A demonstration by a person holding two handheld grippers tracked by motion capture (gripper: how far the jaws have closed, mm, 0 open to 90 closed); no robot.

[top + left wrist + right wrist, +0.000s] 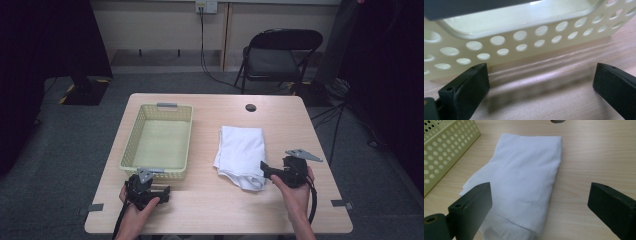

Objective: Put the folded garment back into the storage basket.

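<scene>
Right gripper [541,202] fingers [471,205] apart, folded white cloth [524,177] between; basket [160,137] beyond

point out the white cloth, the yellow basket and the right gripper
white cloth [241,147]: high view, middle of the folded top.
yellow basket [129,145]: high view, left perforated wall.
right gripper [263,166]: high view, between its jaw tips.

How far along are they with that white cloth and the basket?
Already done: the white cloth lies folded on the table. In hand: the right gripper, jaws open, is at the cloth's near corner; the left gripper, also open, sits by the yellow basket. Left: nothing is gripped, and the basket is empty, so probably grasping and moving the cloth.
</scene>
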